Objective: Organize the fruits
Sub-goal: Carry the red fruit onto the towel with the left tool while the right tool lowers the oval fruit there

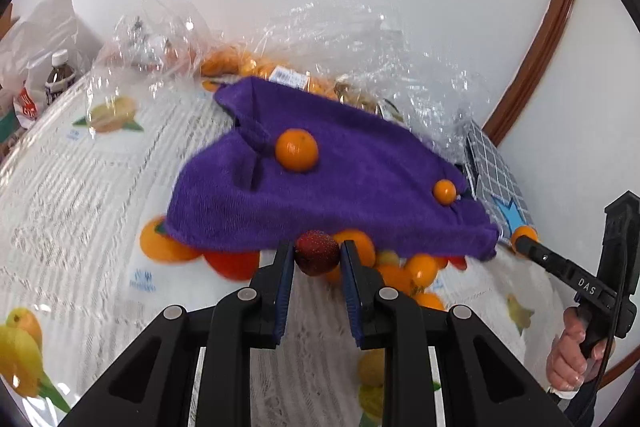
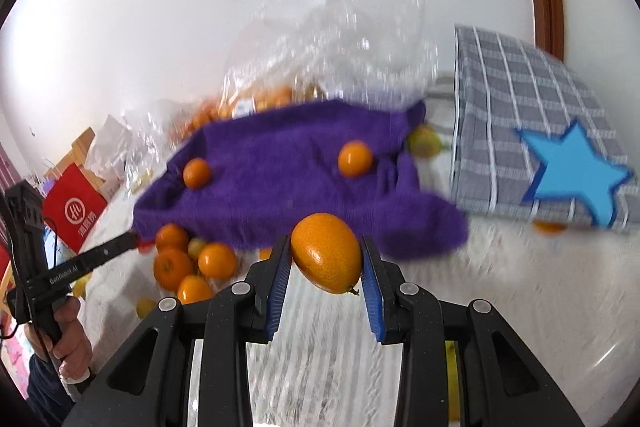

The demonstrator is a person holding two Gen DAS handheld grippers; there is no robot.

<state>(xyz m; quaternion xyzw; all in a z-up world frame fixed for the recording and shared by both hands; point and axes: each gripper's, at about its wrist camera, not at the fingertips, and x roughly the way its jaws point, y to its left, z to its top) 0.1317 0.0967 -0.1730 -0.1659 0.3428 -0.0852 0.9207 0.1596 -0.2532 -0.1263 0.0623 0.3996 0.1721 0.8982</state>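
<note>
Sorting has begun but is far from finished, as far as these views show. The left gripper point(image 1: 317, 254) has its fingers pinched tight on a small dark red fruit point(image 1: 317, 252), held clear above the surface point(image 1: 80, 187). The right gripper point(image 2: 325, 255) is likewise clamped on an oval orange fruit point(image 2: 327, 253), the blue pads pressing its two sides.

A purple towel point(image 1: 360, 183) lies spread toward the middle of the surface, and only two fruits sit on it: a larger orange point(image 1: 297, 150) and a smaller orange point(image 1: 445, 191), well apart from each other. That looks like the sorting spot, though I cannot be sure.

Much is left. A loose pile of oranges point(image 2: 188, 263) lies on the surface just beside the towel's near edge, with a pale greenish fruit among them. More orange fruit shows inside the crumpled clear plastic bag point(image 1: 320, 43) along the far edge, behind the towel. A grey checked box point(image 2: 520, 131) with a blue star stands toward the right edge; whether it holds any fruit cannot be told from here.

Both held fruits are not yet set down anywhere.
</note>
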